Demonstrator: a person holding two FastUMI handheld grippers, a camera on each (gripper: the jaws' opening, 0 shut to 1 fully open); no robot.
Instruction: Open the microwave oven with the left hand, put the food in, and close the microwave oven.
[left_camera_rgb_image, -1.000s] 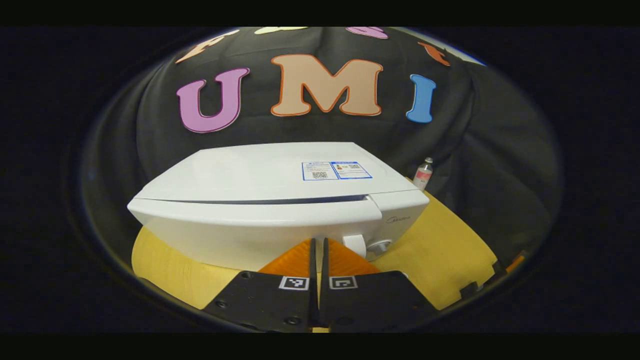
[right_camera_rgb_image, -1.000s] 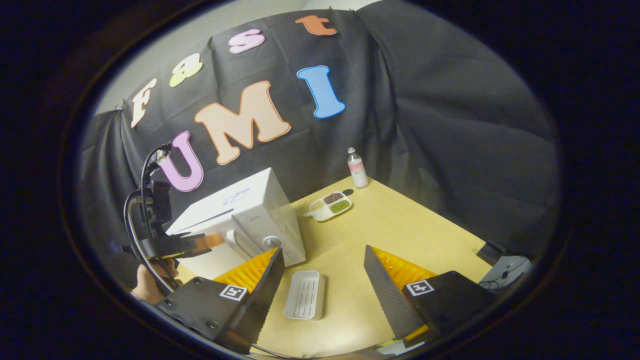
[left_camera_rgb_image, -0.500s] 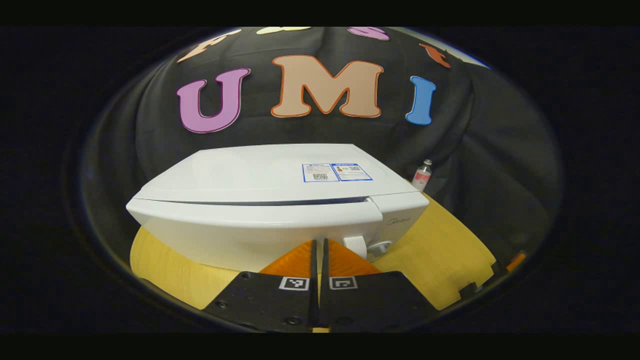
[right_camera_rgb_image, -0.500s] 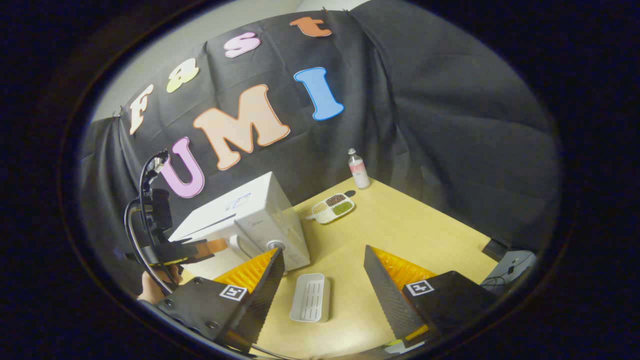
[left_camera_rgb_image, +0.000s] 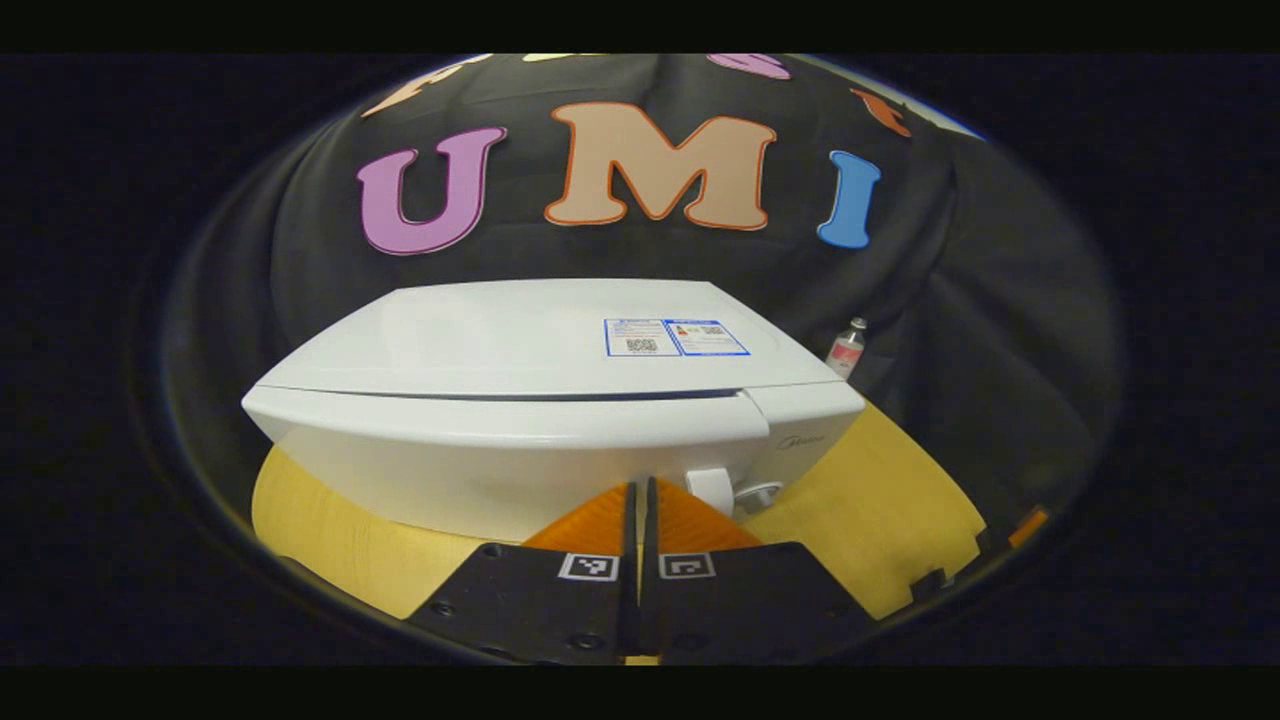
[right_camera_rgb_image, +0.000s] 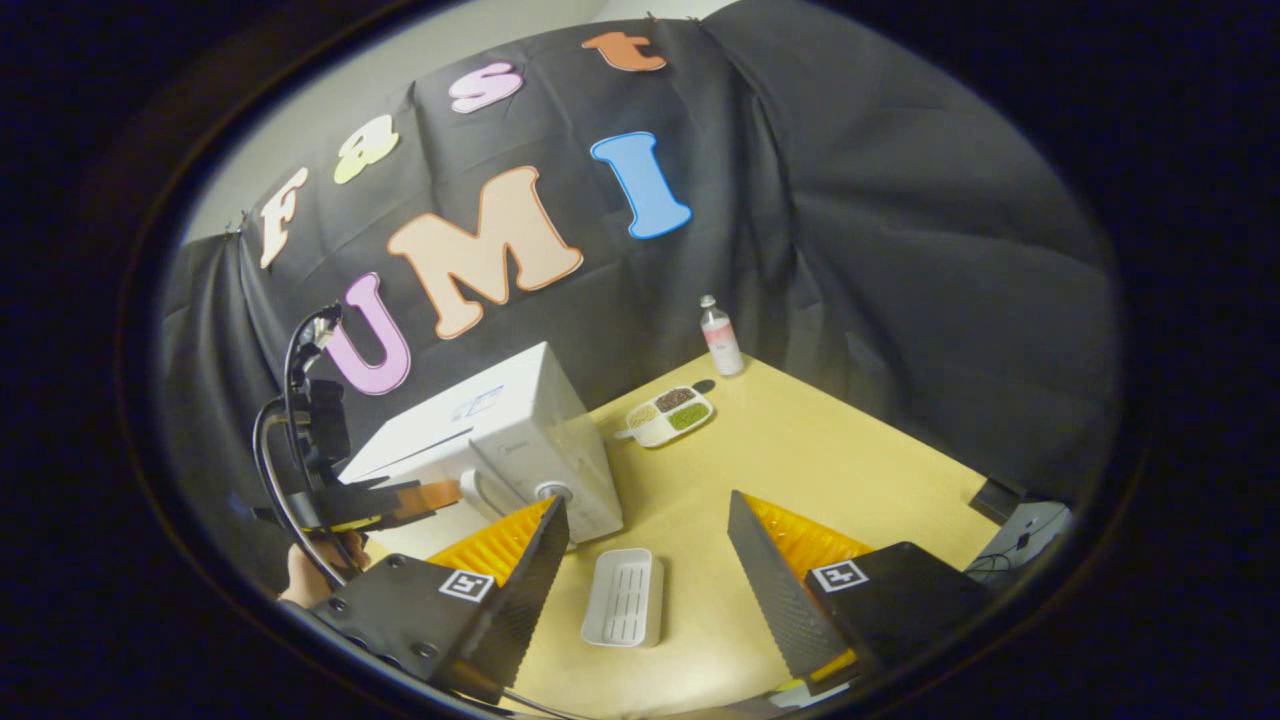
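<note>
Facing the white microwave oven (left_camera_rgb_image: 520, 420) at the counter's (right_camera_rgb_image: 800, 450) left edge, left gripper (left_camera_rgb_image: 637, 500) jaws clenched, apparently just short of its handle (right_camera_rgb_image: 470, 492), right gripper (right_camera_rgb_image: 648, 530) jaws released above a white tray (right_camera_rgb_image: 623, 597), food dish (right_camera_rgb_image: 668, 413) near the back edge.

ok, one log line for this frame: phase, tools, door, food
phase: approach door | left tool: shut, empty, at microwave front near handle | right tool: open, empty | door: closed | food tray: on table

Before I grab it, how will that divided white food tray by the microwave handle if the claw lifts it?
The food tray looks like stiff, light plastic. Its three compartments hold what looks like loose grains, so tilting would probably spill them. It sits flat and low on the table, so it should slide, not tip.
</note>
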